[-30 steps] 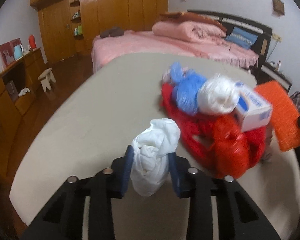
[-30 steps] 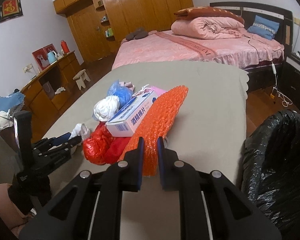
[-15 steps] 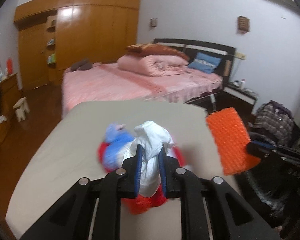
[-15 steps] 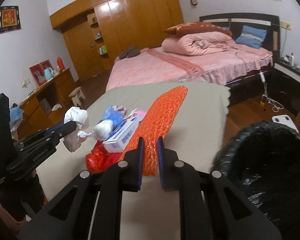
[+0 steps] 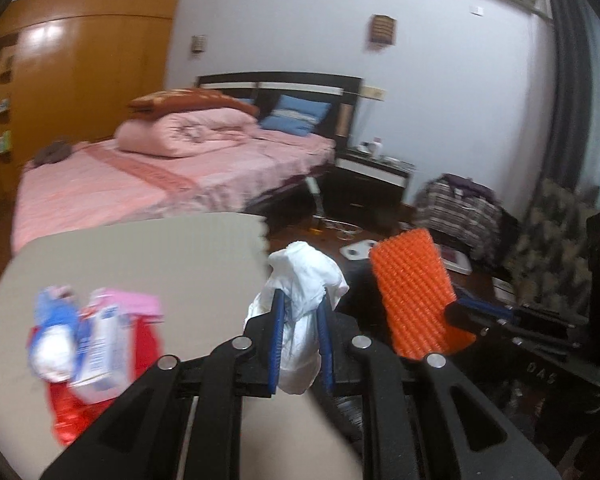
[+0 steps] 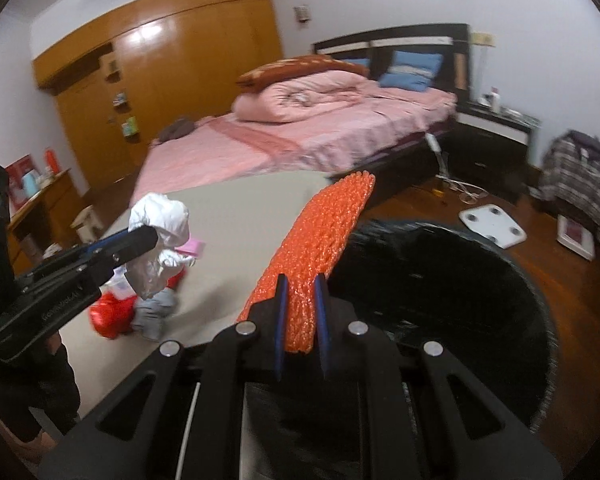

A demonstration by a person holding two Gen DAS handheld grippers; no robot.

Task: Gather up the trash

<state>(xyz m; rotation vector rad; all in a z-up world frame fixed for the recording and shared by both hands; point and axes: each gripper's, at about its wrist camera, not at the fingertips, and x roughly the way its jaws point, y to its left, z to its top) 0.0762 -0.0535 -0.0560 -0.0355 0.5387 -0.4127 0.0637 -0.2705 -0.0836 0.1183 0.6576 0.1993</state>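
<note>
Our left tool point(image 5: 300, 340) pinches a soft, light white bag point(image 5: 304, 280) mid-bunch; our right tool point(image 6: 300, 320) clamps the limp orange bubble wrap's point(image 6: 324, 232) end.

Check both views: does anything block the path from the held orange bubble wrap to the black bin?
Nothing visible does. The right gripper holds the bubble wrap right at the bin's open mouth, with only air below it. The left gripper, with its white wad, stays off to the side.
</note>
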